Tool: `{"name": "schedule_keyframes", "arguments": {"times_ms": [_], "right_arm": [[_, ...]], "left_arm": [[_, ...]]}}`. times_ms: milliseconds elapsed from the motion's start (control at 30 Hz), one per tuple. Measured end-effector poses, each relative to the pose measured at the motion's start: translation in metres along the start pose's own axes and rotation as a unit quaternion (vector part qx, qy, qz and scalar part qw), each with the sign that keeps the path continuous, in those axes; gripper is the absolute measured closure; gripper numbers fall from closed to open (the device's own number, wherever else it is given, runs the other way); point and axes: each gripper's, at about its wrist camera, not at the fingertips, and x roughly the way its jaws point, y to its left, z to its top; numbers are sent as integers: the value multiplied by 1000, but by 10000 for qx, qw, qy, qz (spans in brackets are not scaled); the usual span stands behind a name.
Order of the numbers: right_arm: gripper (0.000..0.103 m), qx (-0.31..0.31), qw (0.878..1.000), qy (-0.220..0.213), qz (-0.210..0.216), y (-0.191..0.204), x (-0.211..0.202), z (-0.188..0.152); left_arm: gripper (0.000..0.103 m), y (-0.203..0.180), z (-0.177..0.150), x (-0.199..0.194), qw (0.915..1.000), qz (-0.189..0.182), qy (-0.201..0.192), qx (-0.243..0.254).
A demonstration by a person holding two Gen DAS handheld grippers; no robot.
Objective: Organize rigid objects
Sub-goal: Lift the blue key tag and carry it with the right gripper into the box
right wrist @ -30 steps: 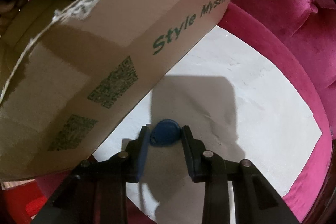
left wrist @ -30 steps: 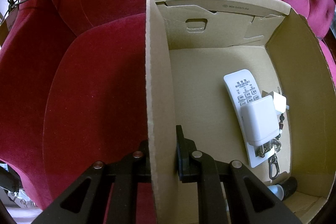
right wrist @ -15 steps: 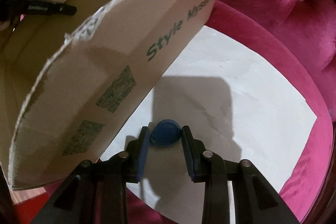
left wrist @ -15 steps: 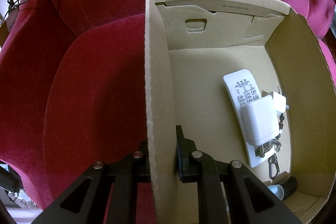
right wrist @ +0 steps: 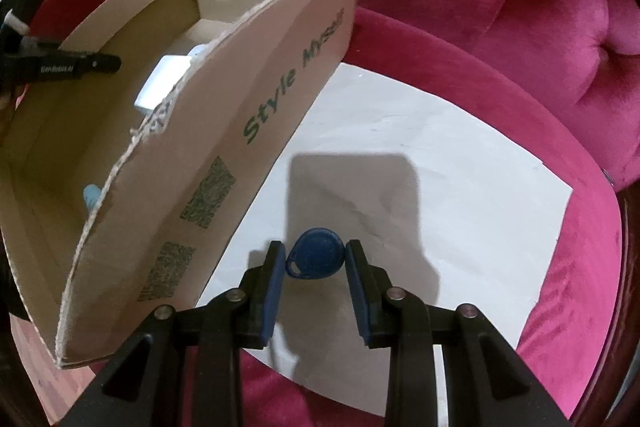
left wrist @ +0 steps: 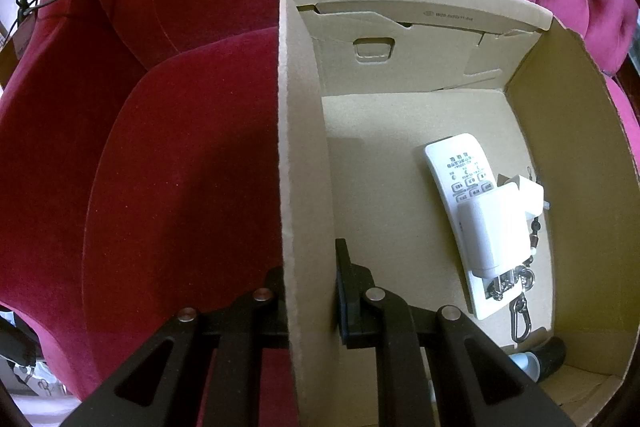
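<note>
A blue key fob [right wrist: 318, 254] is pinched between the pads of the right gripper [right wrist: 316, 267], held clear above the white sheet [right wrist: 420, 163] laid on the red velvet seat [right wrist: 560, 247]. The left gripper [left wrist: 310, 291] is clamped on the near side wall of the cardboard box [left wrist: 300, 147] — one finger outside, one inside — so the box is steadied. Already lying in the box: a white remote [left wrist: 460, 187], a white charger block [left wrist: 494, 231] lying on top of it, a keyring with carabiner [left wrist: 520, 311] just beside, and a dark cylindrical item [left wrist: 548, 355] in the near corner; its exact type cannot be told. Step in hand, as judged: fob to be carried over the printed box wall [right wrist: 260, 131] and dropped inside. The wall edge is torn and ragged, so it should be cleared from above, not brushed — a snag could twist the fob out of the pads. Release is best made low over bare cardboard floor to the left of the remote, where space is seen, so the fob is not bounced off the charger. The left clamp should be kept on until the fob is down, since the box would shift easily on soft velvet.
</note>
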Motion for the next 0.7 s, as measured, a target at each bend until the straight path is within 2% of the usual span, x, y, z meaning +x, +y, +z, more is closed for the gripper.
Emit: {"name": "schedule_keyframes", "arguments": {"times_ms": [433,700], "right_arm": [[71,654,9973,-234,-244,-6,-40,-7],[71,818,9952,-342,-406,-5,-59,-11]], "left_arm": [[88,2,0,0,10000,-25,-5,-27],[88,1,0,-1,10000,-24,-8,-26]]}}
